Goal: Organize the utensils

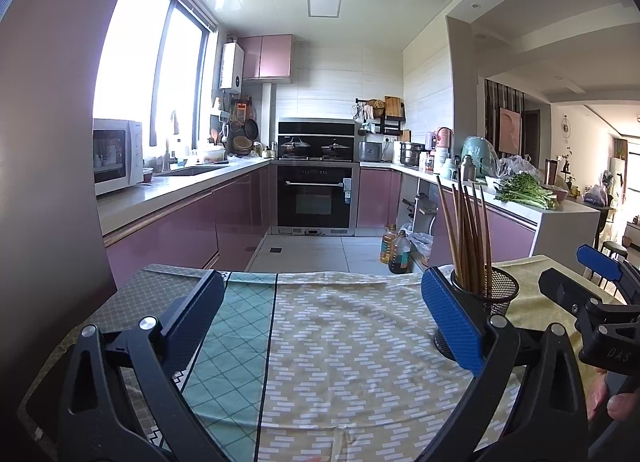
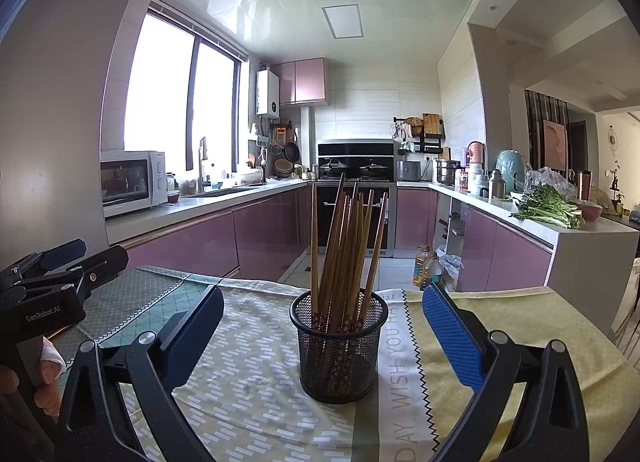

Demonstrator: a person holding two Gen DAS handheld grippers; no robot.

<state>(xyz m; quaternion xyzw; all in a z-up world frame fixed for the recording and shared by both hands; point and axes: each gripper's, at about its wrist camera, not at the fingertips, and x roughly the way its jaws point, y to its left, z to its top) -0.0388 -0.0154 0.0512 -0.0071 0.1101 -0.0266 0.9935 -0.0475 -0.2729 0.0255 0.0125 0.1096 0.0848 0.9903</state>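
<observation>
Right claw point(image 2: 320, 326), spread wide, frames the mesh cup point(image 2: 338, 346) of chopsticks point(image 2: 344, 246) untouched.

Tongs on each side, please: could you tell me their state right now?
Left tongs: open, holding nothing.
Right tongs: open, holding nothing, with the mesh holder of chopsticks between the fingers.

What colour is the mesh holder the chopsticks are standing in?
Black wire mesh holder; clearest in the right wrist view.
</observation>
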